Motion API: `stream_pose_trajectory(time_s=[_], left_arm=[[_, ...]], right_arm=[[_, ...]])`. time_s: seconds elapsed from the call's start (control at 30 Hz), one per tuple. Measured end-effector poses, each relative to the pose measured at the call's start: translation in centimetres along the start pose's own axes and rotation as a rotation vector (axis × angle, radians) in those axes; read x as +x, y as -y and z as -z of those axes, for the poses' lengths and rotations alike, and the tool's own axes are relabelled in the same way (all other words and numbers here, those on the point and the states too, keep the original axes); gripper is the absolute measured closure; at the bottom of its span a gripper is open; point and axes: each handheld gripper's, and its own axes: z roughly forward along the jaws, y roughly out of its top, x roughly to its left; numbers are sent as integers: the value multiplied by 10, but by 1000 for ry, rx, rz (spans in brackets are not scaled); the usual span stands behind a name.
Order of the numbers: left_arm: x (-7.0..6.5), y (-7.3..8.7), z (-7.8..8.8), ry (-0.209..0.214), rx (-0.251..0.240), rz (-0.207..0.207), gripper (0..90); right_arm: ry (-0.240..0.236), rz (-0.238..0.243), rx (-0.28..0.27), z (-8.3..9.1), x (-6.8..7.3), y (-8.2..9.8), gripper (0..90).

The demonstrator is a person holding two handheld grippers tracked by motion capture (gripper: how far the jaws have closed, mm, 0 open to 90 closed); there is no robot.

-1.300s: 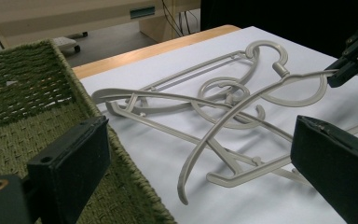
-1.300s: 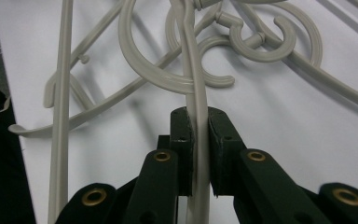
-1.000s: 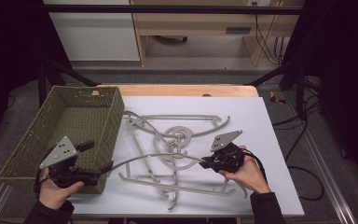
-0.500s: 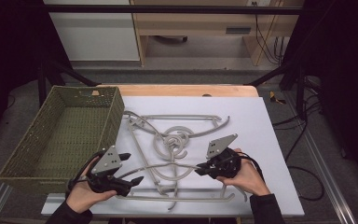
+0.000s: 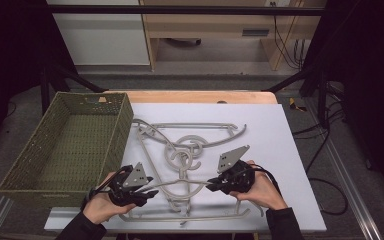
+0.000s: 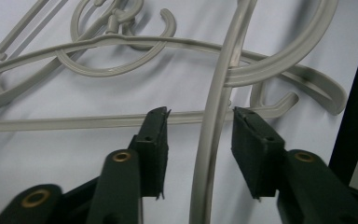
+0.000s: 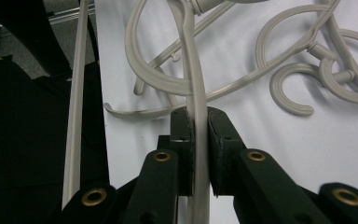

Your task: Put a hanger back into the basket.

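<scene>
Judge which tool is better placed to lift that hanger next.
Right. The right tool is already clamped on the hanger's arm, while the left tool has just been closing with the same hanger's other arm between its pads, a gap showing.

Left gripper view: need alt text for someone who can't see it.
The left gripper has its two black jaws either side of a curved grey hanger arm, with gaps still showing at both pads as the jaws have just been closing. Behind it, more grey plastic hangers lie tangled on a white board.
</scene>
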Motion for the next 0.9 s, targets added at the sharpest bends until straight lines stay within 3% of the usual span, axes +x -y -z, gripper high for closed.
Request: stream_pose_trajectory(time_s=[0.27,0.6,0.8,0.9], left_arm=[[-5,-2,-2,-12,13,-18,768],[-11,-4,-2,-11,40,-32,794],[-19,-8,-1,-1,46,-44,815],[-20,-8,0,-1,31,-23,818]], right_arm=[[-8,10,0,0,0,0,820],[6,35,-8,0,1,1,811],[43,7,-8,1,-2,3,767],[73,-6,-31,2,-3,3,743]])
